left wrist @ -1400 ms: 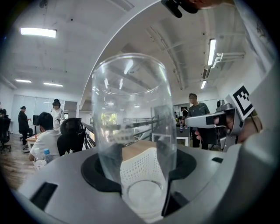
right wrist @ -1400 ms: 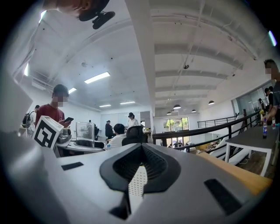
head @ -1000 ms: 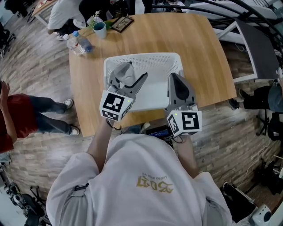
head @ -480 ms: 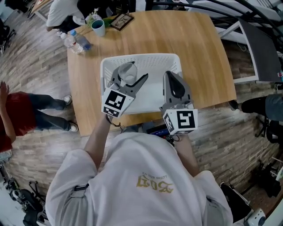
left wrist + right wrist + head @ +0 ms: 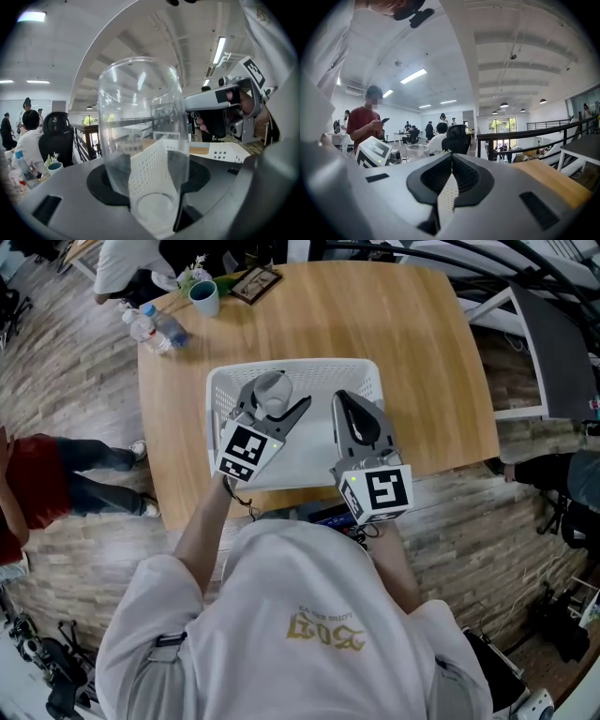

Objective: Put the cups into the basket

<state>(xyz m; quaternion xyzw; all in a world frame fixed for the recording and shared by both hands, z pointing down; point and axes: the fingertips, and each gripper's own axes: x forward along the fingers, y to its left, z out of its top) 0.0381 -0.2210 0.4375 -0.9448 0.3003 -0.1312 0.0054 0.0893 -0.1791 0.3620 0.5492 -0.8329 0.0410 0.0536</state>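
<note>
left gripper (image 5: pixel 275 403) has its fingers clamped on a clear cup (image 5: pixel 140 117), white basket (image 5: pixel 319 365) below them; right gripper (image 5: pixel 343 401) fingers together, empty, so I'd guess next is lower and let go

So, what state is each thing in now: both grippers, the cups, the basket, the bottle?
Left gripper: shut on the clear cup.
Right gripper: shut, empty.
Clear cup: empty, held over the basket.
Basket: open top, standing on the table.
Teal cup: upright on the table, outside the basket.
Bottle: cap on, near the teal cup.
</note>
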